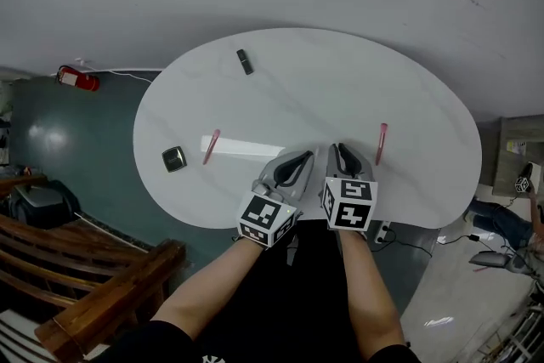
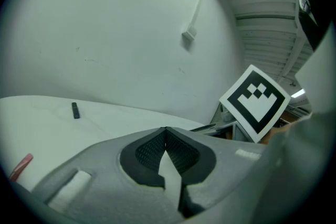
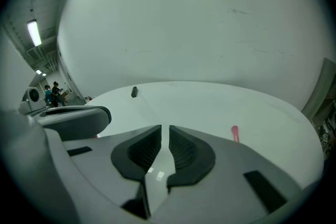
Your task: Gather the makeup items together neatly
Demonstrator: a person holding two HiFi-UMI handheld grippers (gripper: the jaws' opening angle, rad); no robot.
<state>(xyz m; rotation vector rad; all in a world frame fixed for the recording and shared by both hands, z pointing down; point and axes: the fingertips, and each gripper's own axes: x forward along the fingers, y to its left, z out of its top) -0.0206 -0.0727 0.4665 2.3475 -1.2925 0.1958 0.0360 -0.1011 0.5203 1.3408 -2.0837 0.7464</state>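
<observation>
In the head view, four makeup items are seen spread over a white oval tabletop (image 1: 340, 81). A black tube (image 1: 245, 61) lies near its far edge, a black compact (image 1: 174, 159) at its left edge, one pink stick (image 1: 212, 146) left of its middle and a second pink stick (image 1: 382, 143) toward its right. The left gripper (image 1: 299, 164) and right gripper (image 1: 343, 155) are held side by side over its near edge.

In the left gripper view, the fingers (image 2: 147, 152) are seen touching at the tips, with nothing between them.

In the right gripper view, the fingers (image 3: 144, 152) are drawn together to a thin slit, and nothing is held.
</observation>
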